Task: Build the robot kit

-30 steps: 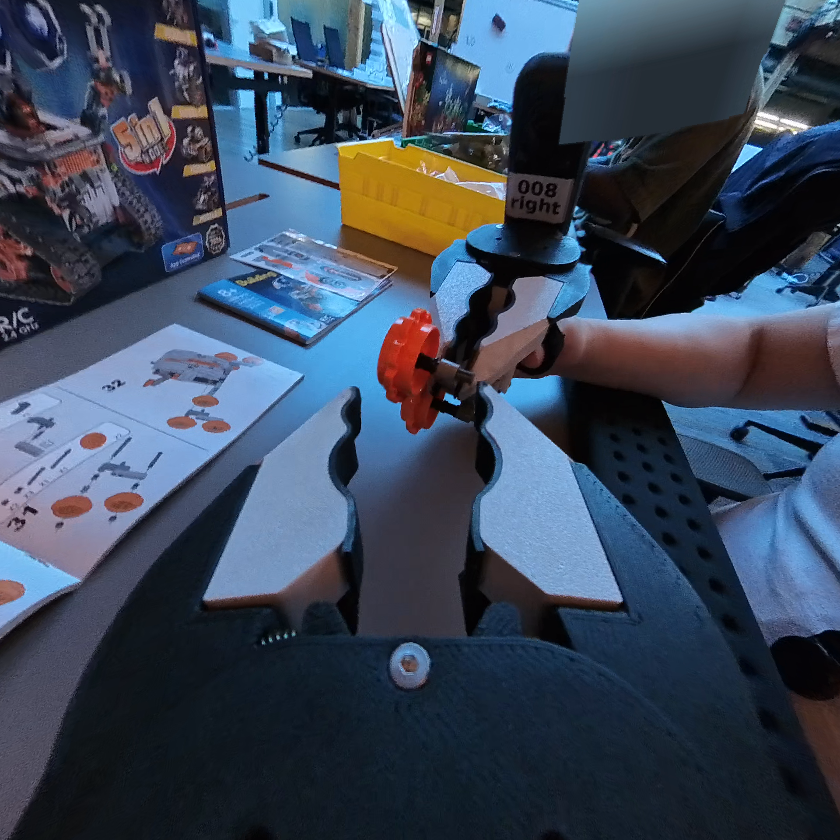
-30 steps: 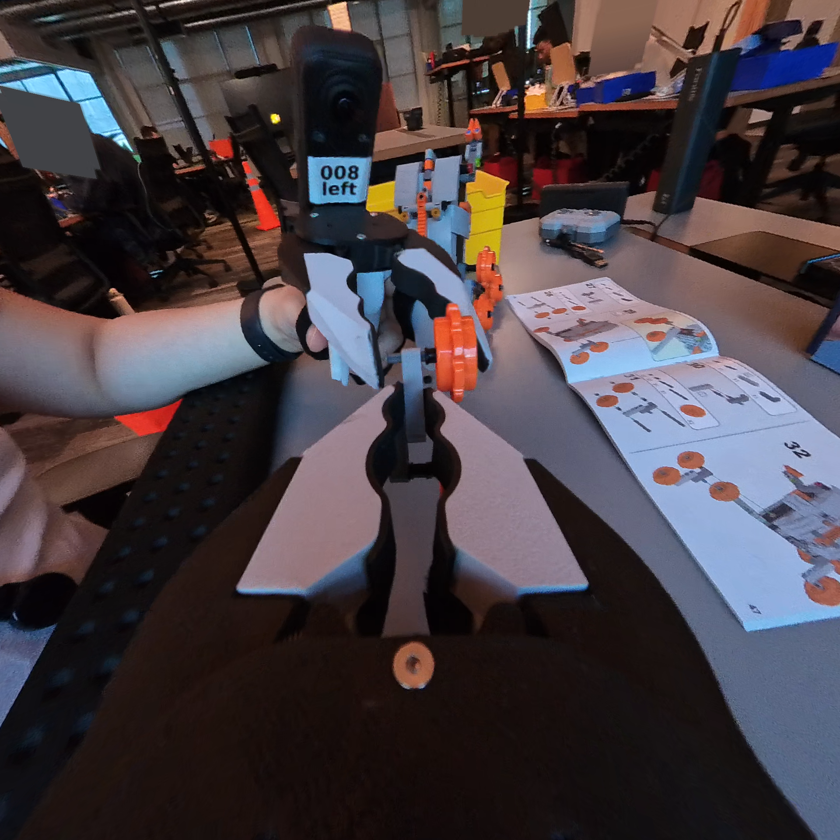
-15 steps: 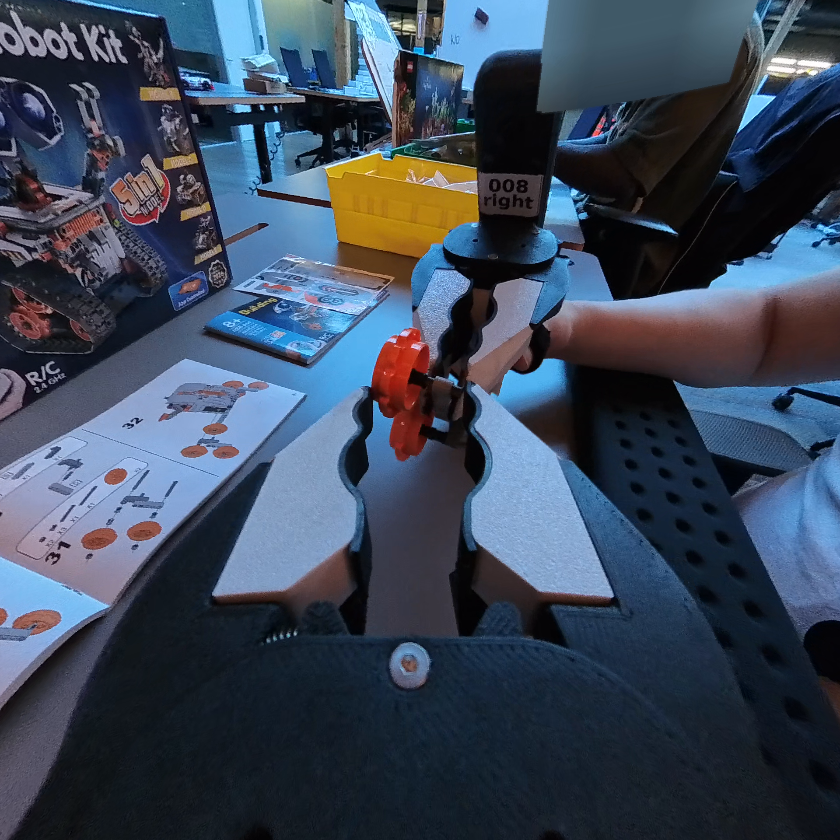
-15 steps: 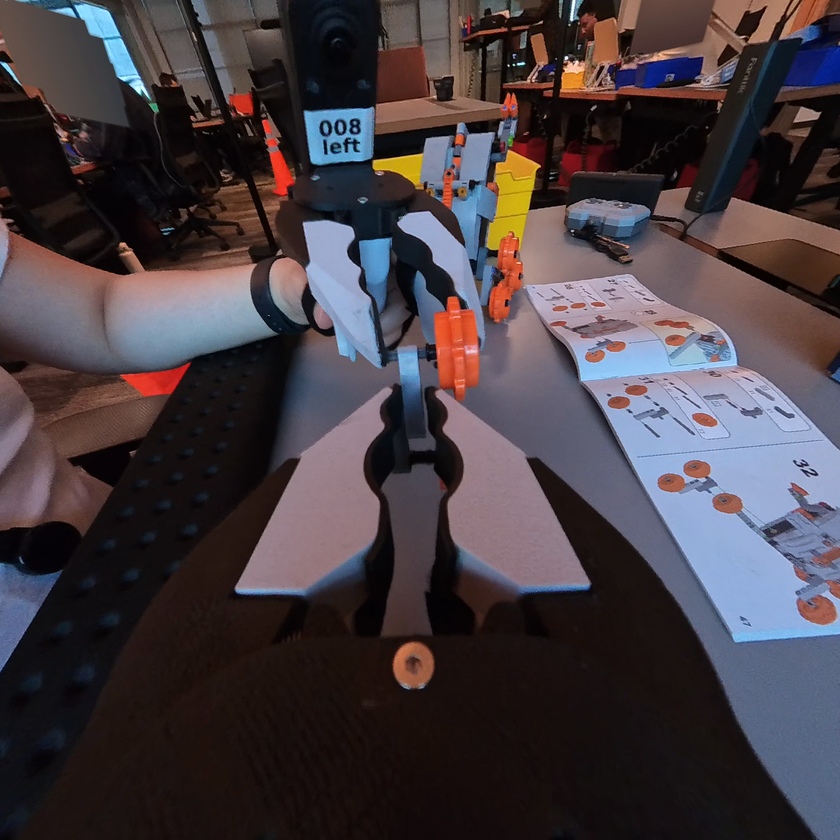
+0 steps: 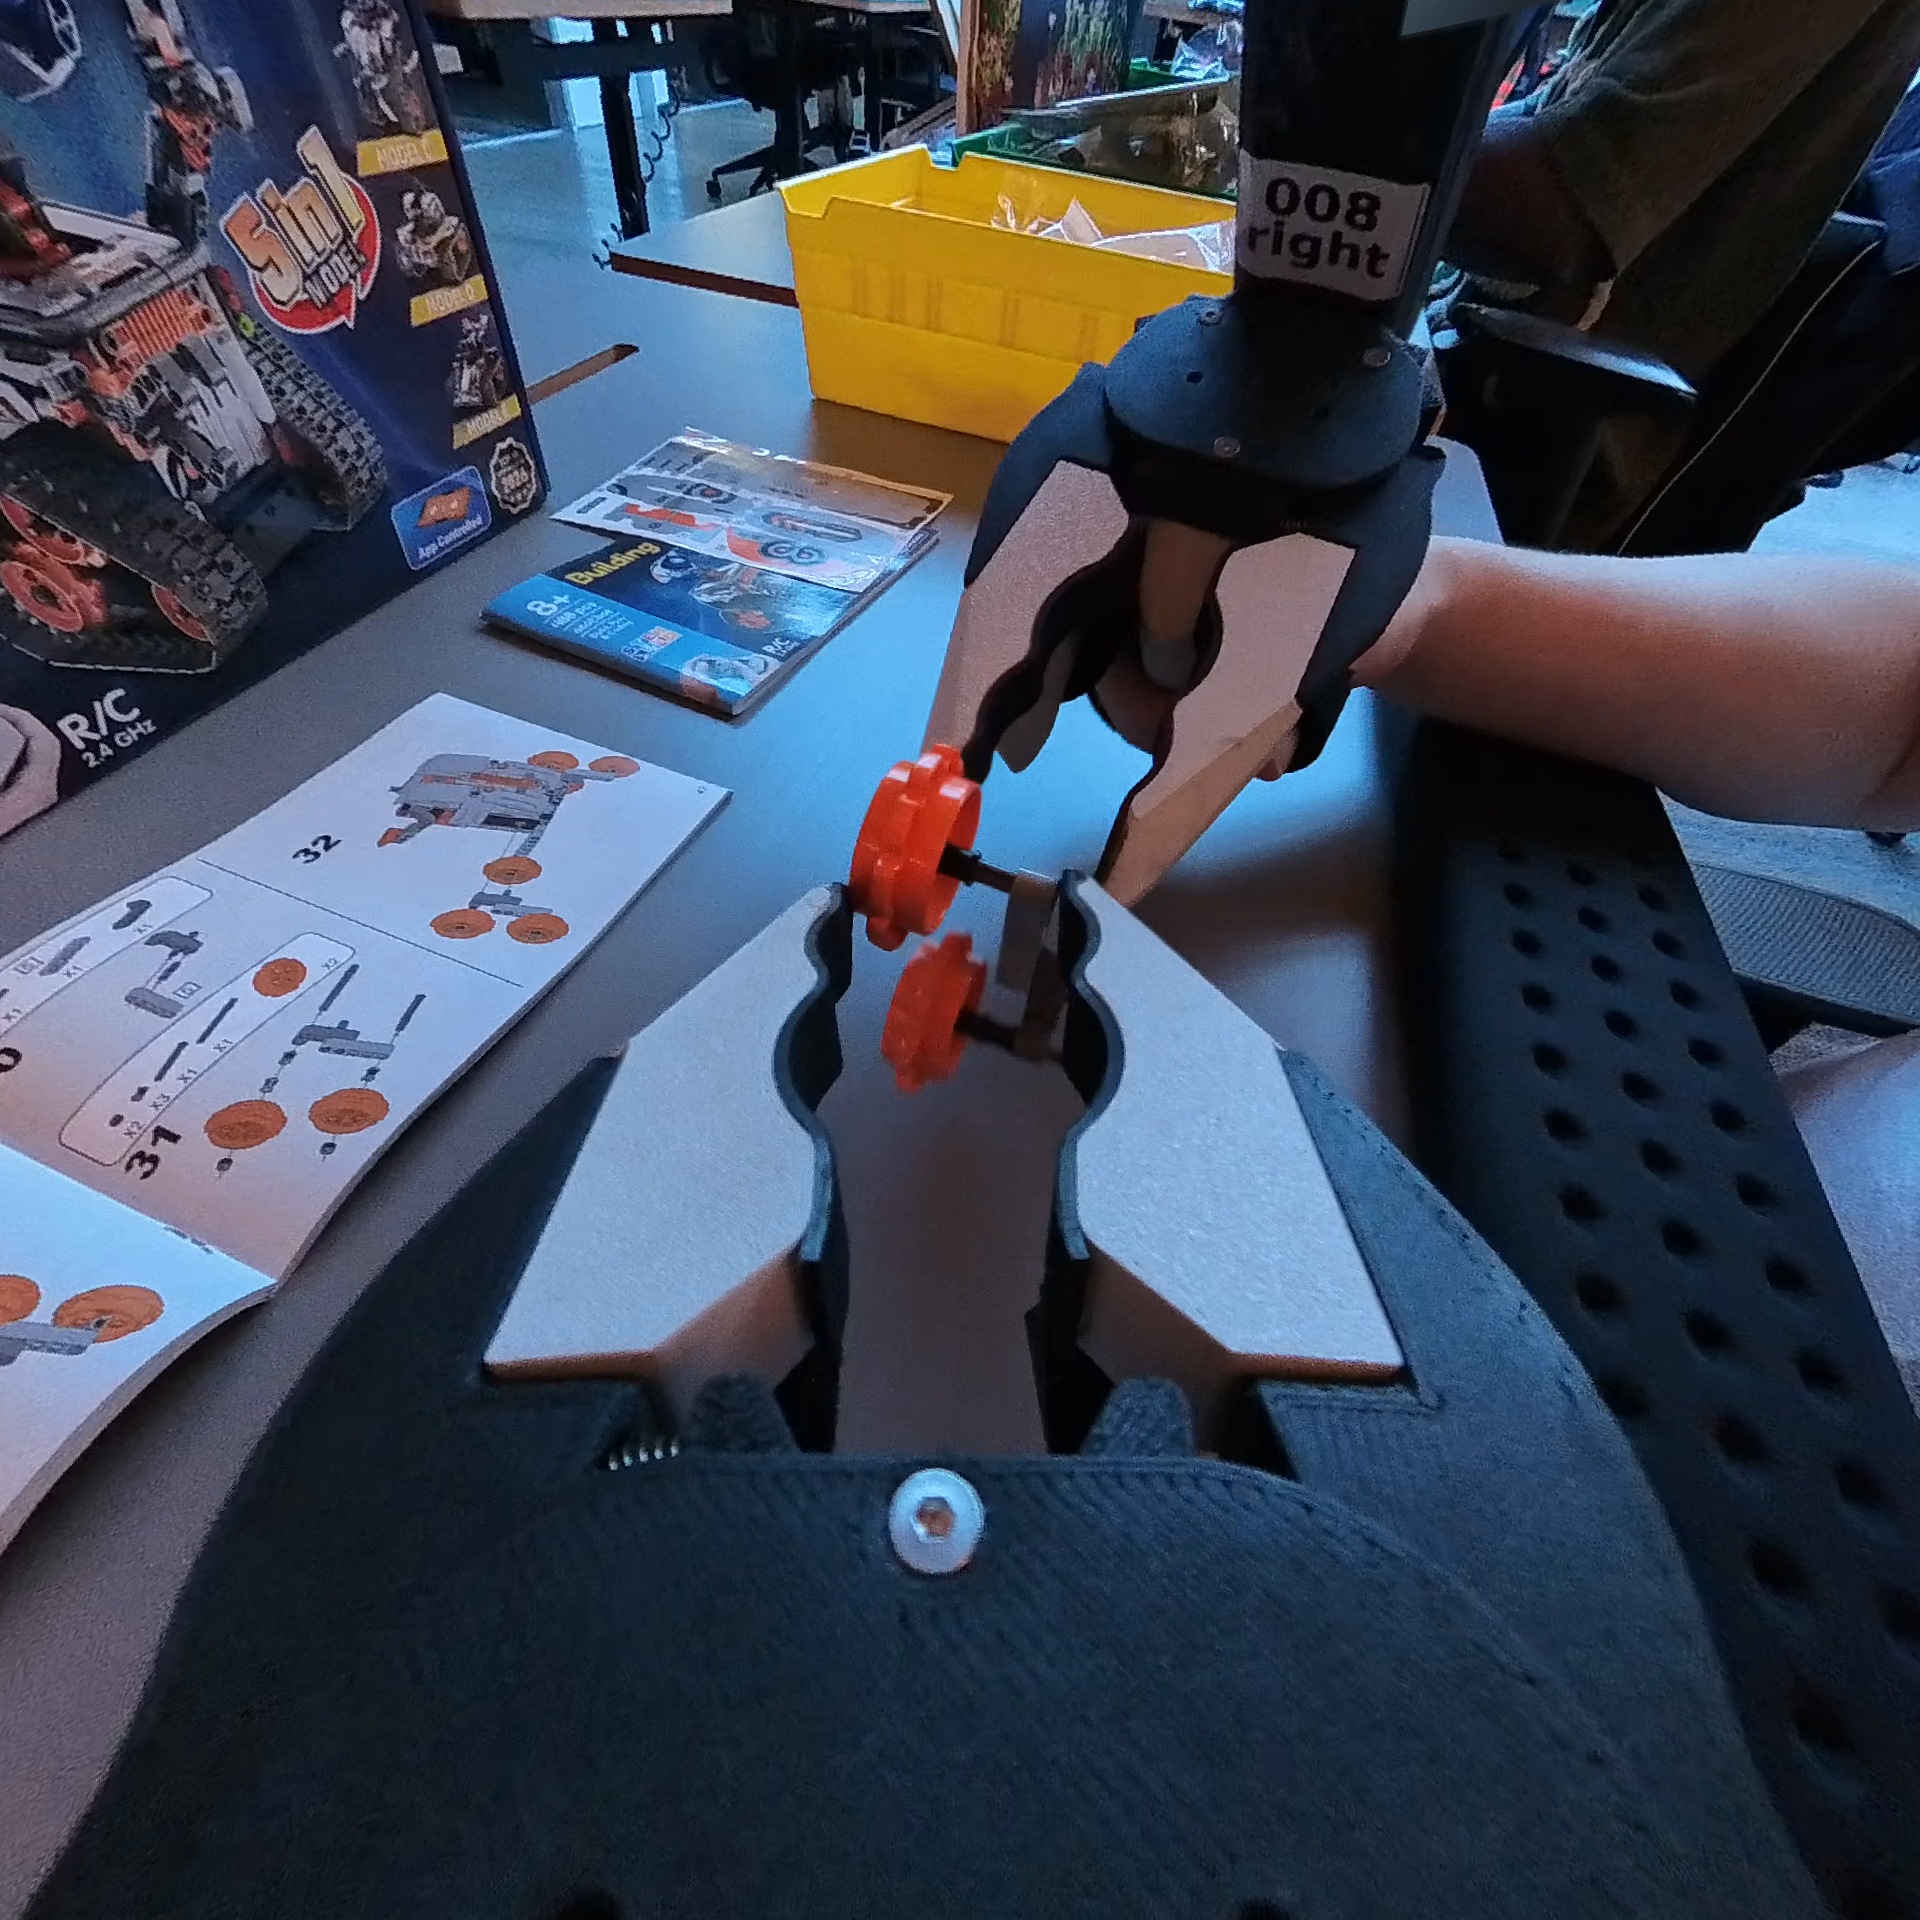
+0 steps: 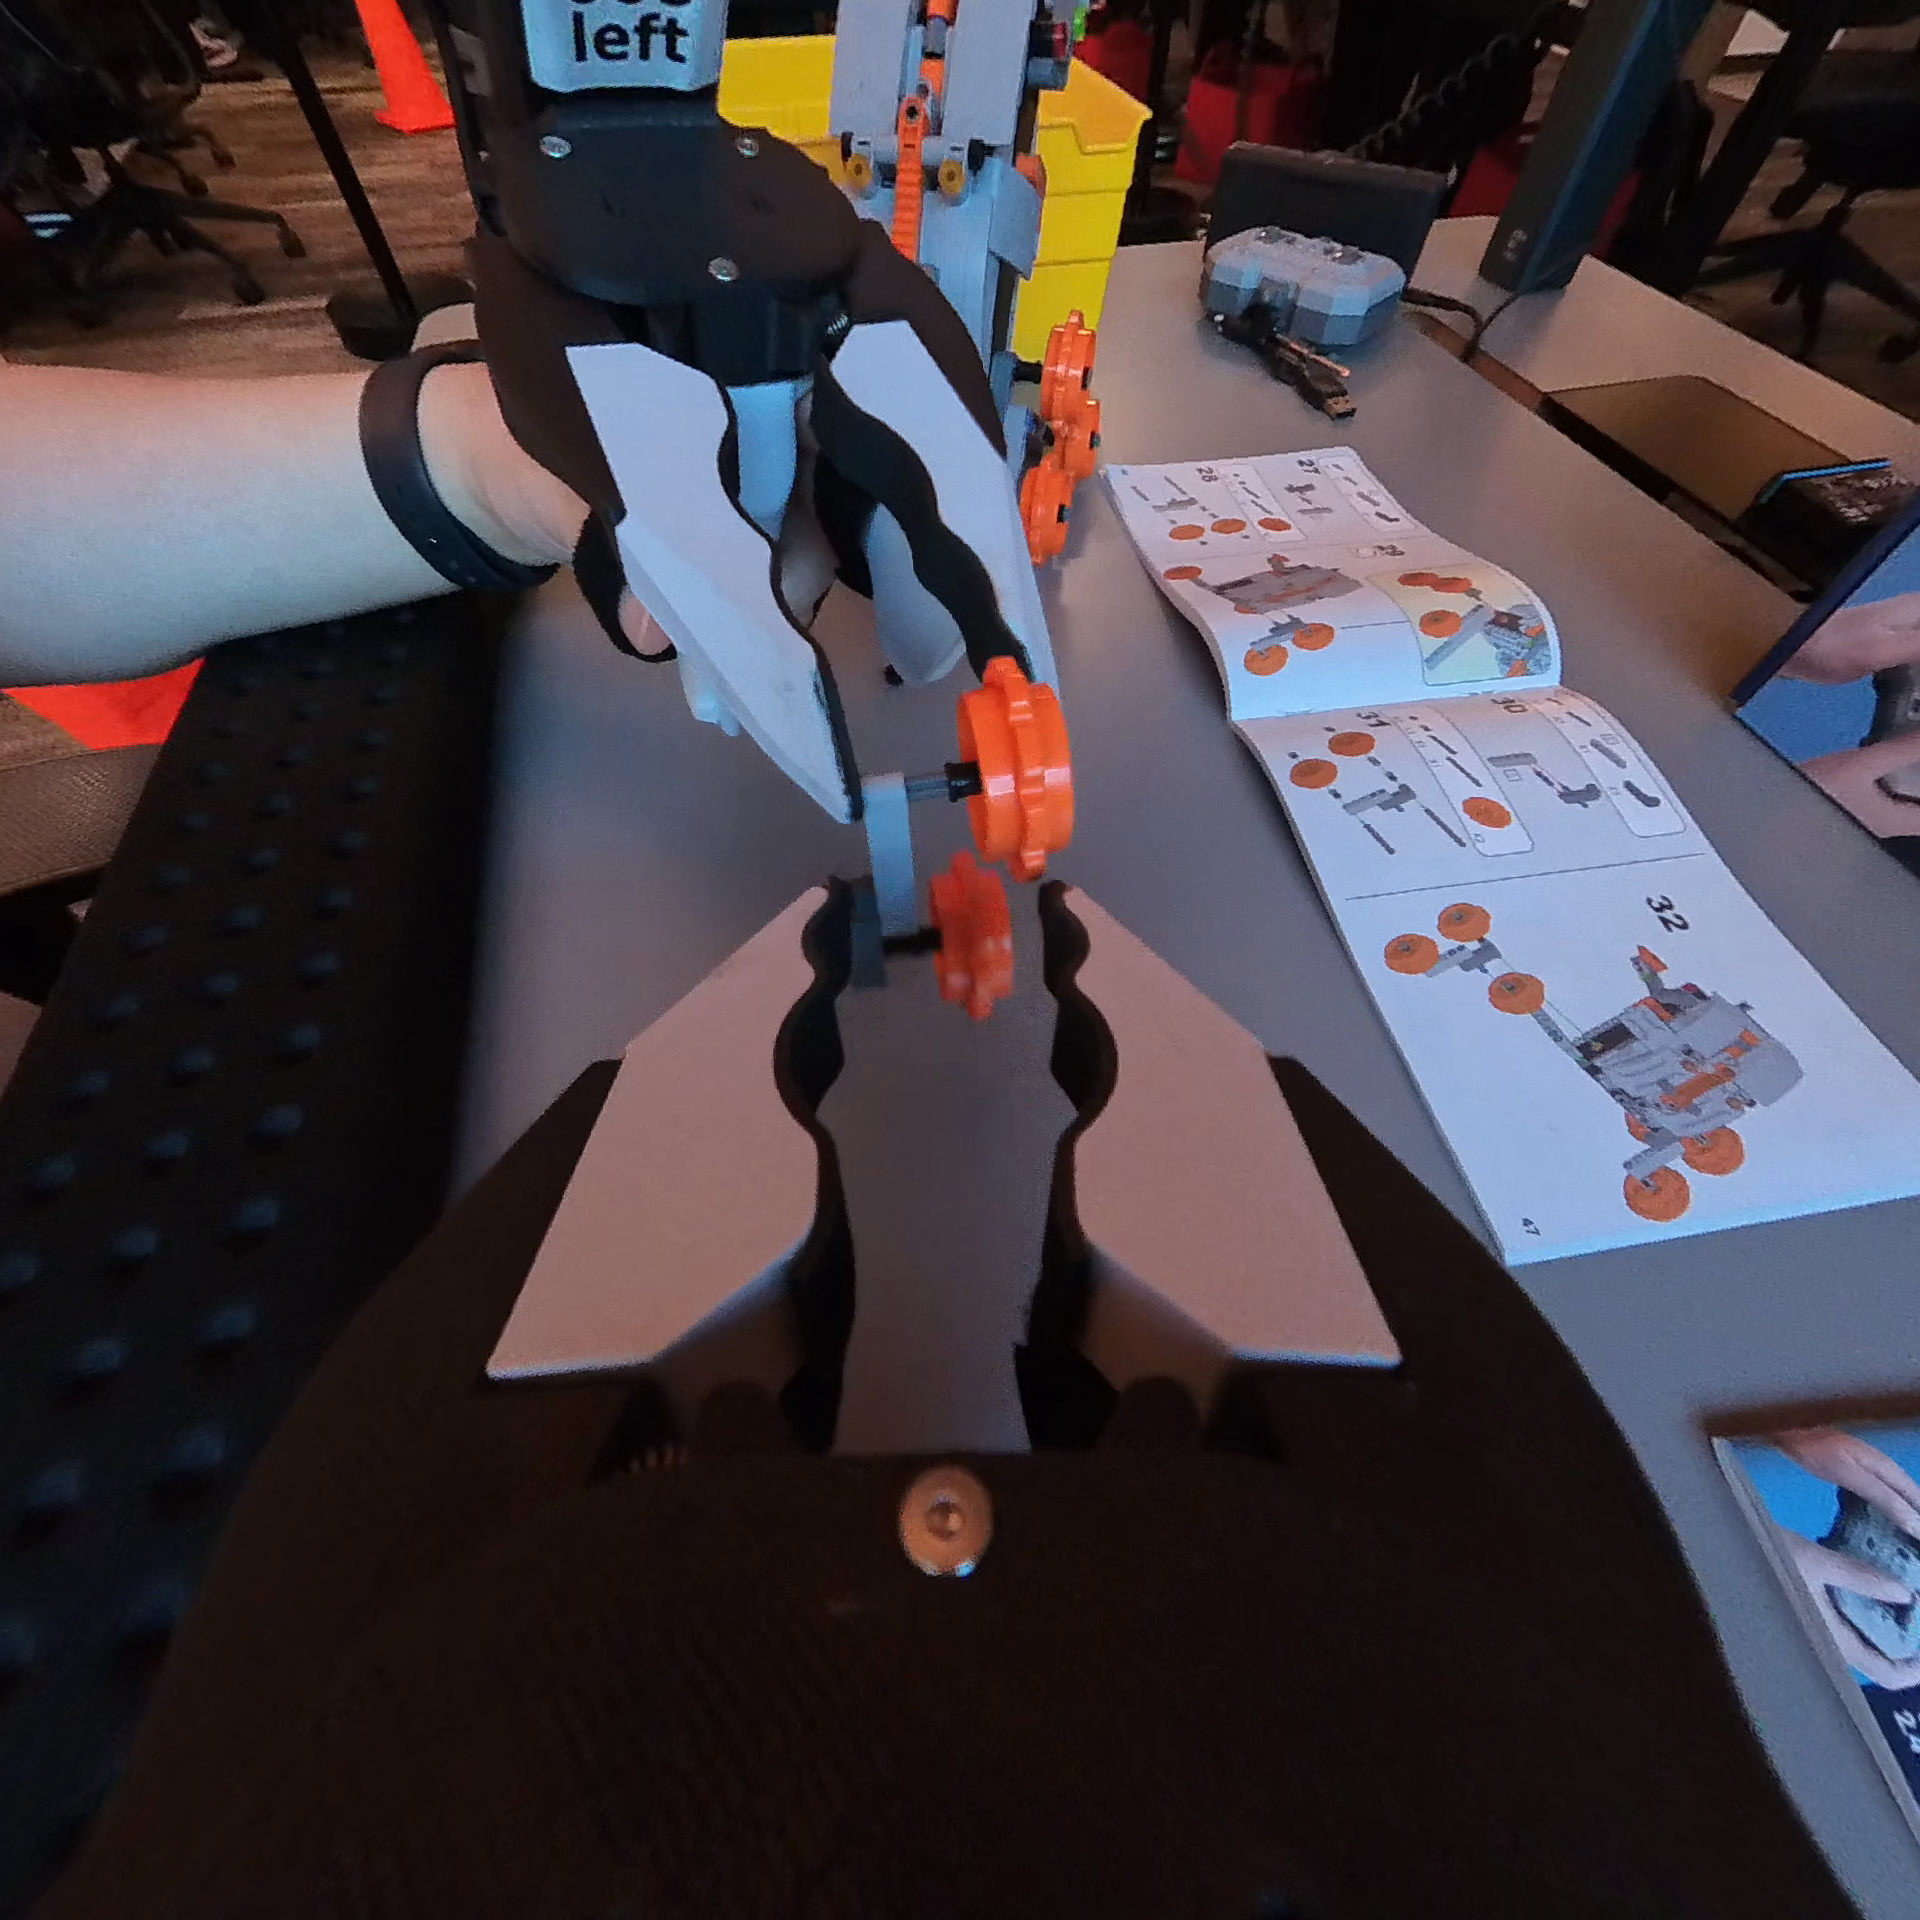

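Note:
A small part made of a grey beam (image 5: pixel 1023 935) with two orange wheels on black axles, a large wheel (image 5: pixel 914 842) and a small one (image 5: pixel 930 1023), hangs above the grey table. My left gripper (image 5: pixel 951 899) is shut on it, one finger on the large wheel and the other on the beam. My right gripper (image 6: pixel 940 894) is open, with the beam (image 6: pixel 888 862) and small wheel (image 6: pixel 966 930) between its tips. The right gripper also shows opposite in the left wrist view (image 5: pixel 1044 831), jaws apart.
An open instruction booklet (image 5: pixel 312 987) lies on the table, with a kit box (image 5: pixel 208 364), a blue booklet (image 5: pixel 707 623) and a yellow bin (image 5: pixel 987 301) behind. A partly built grey and orange model (image 6: pixel 956 208) and a grey unit (image 6: pixel 1304 281) stand farther off. A black perforated board (image 5: pixel 1662 1143) borders the table. Both grippers' tips are close together, under 4 cm apart.
My right gripper has opened and let go of the grey beam. My left gripper has moved onto the part and closed on it. Both cameras now tilt down more.

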